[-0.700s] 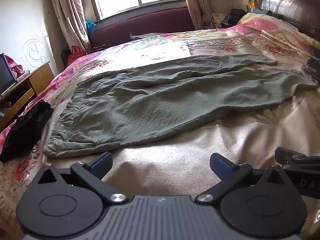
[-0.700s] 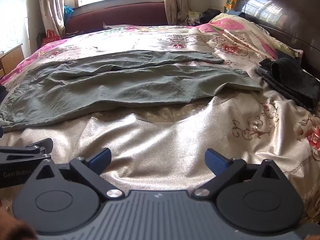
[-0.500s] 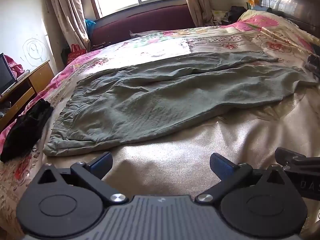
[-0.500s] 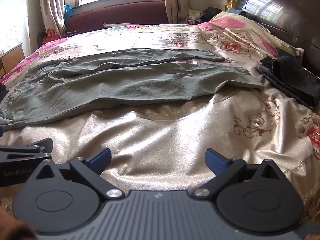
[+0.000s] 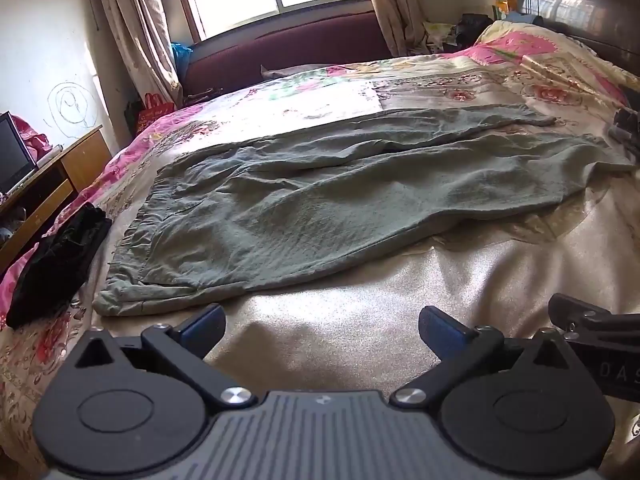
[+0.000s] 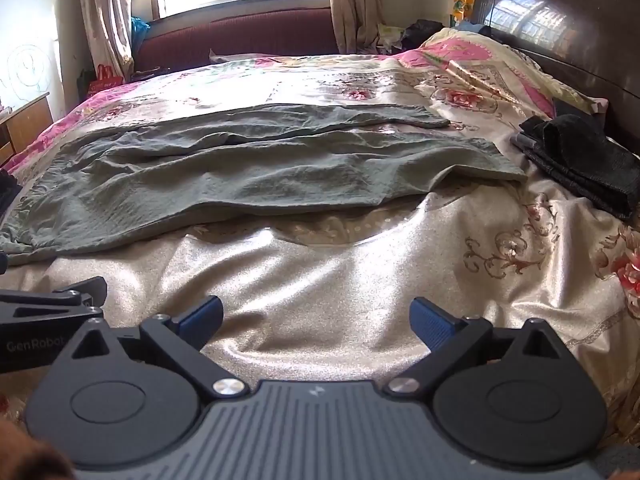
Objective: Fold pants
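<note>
Both my left gripper and right gripper gape fully wide, empty, short of the green pants.

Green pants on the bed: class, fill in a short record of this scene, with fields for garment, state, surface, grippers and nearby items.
garment: green pants
state: spread flat, unfolded, waistband toward the left, legs toward the headboard
surface: floral bedspread
left gripper: open, empty, short of the pants
right gripper: open, empty, over bare bedspread
nearby items: black garment by the waistband; dark folded clothes past the leg ends
</note>
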Demonstrator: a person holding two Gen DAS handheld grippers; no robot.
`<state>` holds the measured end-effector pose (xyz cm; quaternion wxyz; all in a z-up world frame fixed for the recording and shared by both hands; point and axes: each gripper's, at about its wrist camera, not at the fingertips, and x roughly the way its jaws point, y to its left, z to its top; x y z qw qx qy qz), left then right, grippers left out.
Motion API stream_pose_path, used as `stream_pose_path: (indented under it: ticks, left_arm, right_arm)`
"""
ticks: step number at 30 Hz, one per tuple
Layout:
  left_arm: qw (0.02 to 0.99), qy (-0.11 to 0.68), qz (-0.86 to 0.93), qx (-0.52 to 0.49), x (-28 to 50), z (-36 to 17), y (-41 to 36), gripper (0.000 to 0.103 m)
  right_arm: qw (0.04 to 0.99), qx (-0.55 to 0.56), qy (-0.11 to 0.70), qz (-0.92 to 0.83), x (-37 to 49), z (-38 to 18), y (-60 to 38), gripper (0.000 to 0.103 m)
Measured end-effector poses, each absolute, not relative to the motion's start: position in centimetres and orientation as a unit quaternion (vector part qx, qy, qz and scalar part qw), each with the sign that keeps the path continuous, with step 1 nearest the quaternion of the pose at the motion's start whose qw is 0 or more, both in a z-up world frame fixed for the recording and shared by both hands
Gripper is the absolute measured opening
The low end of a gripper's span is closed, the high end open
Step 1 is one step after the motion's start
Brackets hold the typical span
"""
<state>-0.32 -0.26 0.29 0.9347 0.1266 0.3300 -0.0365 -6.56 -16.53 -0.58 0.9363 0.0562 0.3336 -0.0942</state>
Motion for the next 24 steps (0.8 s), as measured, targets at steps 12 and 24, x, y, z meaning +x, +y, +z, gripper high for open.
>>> stream_pose_path:
  ticks: [12, 24]
  left_arm:
    - [0.936, 0.323, -0.038, 0.136, -0.52, 0.75, -0.88, 0.103]
    - [0.938, 0.311, -0.037, 0.149, -0.58, 0.63, -1.17, 0.103]
  right_arm:
    - [0.937, 0.062, 0.329, -0.099, -6.83, -0.41, -16.77, 0.099]
    - [0.937, 0.056, 0.331, -0.101, -6.74, -0.61, -16.75, 0.099]
